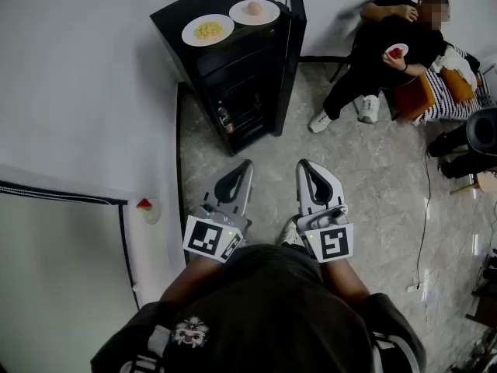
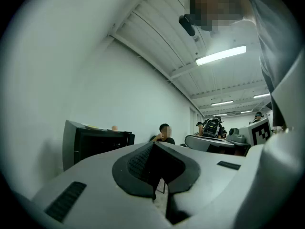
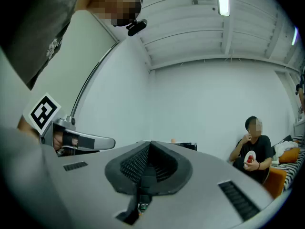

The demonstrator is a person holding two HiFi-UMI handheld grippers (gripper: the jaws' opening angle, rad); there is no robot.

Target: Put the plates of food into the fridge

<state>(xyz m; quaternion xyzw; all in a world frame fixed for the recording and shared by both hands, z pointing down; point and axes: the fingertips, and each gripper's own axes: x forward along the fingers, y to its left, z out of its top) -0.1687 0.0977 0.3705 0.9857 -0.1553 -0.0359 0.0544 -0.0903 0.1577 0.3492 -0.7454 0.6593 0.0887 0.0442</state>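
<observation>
- Jaws of the left gripper (image 2: 154,146) are pressing together with nothing between the pads; the unit is pointing level towards the fridge.
- Jaws of the right gripper (image 3: 149,146) are likewise resting closed and empty, and this unit is tilting slightly upward.
- Both grippers are hovering side by side over the grey floor (image 1: 373,200), well apart from the fridge (image 1: 241,92).
- The fridge is standing against the white wall with its door (image 1: 295,45) hanging open — dark shelves are showing inside.
- Two plates are sitting on the fridge top, along its front edge: the plate of yellow food (image 1: 207,30) is lying towards the wall-side corner, and the plate of pink food (image 1: 254,11) is lying just beside it at the door-side corner.
- A seated person (image 1: 388,53) is holding a small plate of red food (image 1: 396,51) at the far right of the room.
- Another small plate (image 1: 147,210) carrying a red piece is resting near the right edge of a white surface — left of the grippers.
</observation>
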